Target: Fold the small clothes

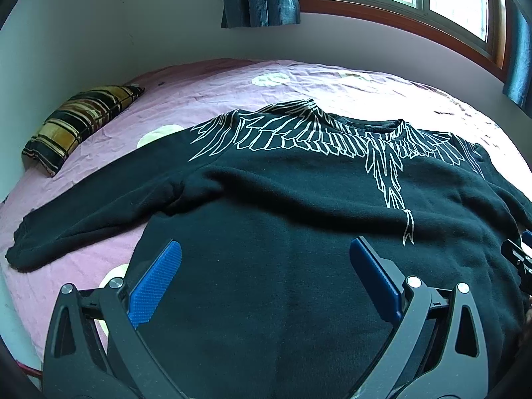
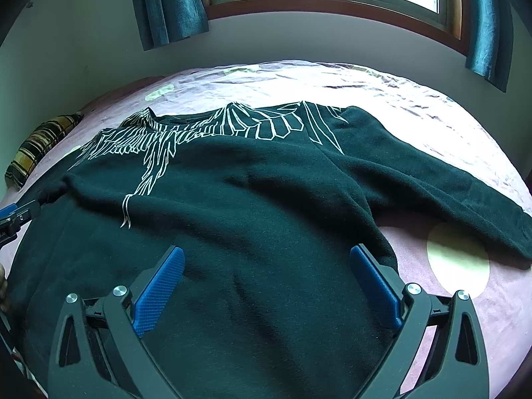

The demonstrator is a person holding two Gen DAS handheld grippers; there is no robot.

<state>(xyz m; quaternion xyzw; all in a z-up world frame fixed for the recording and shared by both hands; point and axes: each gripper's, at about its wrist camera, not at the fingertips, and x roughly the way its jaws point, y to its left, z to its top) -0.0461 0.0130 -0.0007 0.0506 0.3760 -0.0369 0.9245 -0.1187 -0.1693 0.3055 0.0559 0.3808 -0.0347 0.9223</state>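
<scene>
One black sweatshirt under two grippers, jaws spread wide.

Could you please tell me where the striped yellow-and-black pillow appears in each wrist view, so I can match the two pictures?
Left wrist view: the striped yellow-and-black pillow lies at upper left on the pink bedsheet, beyond the left sleeve of the black sweatshirt.
Right wrist view: the pillow sits small at the far left edge, beside the sweatshirt's shoulder.
Shared landmark: the sweatshirt's white feather print.
</scene>
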